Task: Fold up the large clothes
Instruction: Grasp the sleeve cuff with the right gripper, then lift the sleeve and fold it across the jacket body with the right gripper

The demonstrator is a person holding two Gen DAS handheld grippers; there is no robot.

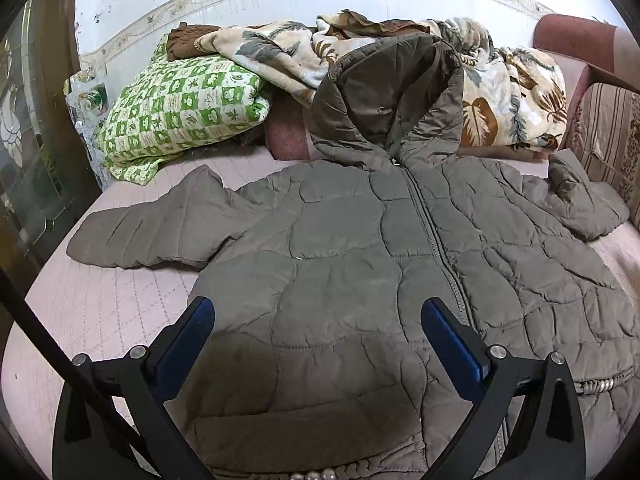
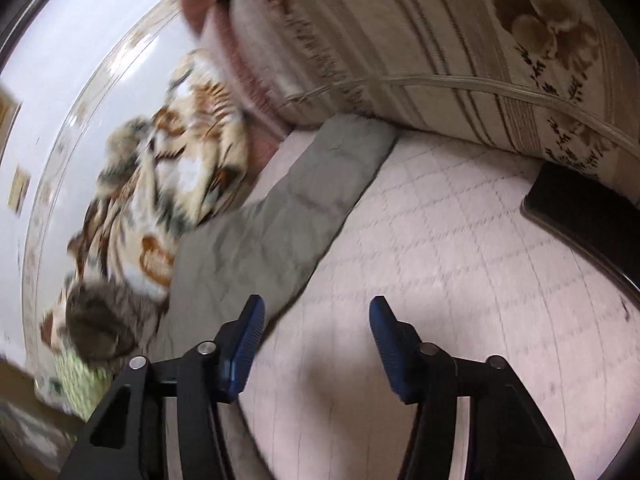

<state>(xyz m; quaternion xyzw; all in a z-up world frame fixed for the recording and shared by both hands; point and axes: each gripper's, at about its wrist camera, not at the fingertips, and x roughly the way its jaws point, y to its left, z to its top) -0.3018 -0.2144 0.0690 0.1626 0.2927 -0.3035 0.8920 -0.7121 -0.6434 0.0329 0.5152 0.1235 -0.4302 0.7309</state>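
Jacket [image 1: 360, 248]: grey-brown, quilted, spread front-up and zipped on the bed [image 1: 112, 304], hood toward the headboard end against the leaf-print blanket [image 1: 512, 92]. One sleeve [image 1: 152, 232] lies out toward the bed's left edge; the other sleeve [image 2: 304, 192] reaches the striped cushion [image 2: 440, 52] at the right edge.

Left claw [image 1: 318, 312]: jaws wide, empty, above the hem. Right claw [image 2: 316, 316]: jaws about half apart, nothing between them, over bare bedcover just beside the right sleeve; view blurred.

Judged step: start of fold, sleeves not yet brought in. Next move calls for a pinch on the right sleeve near its cuff, then a carry across the chest.
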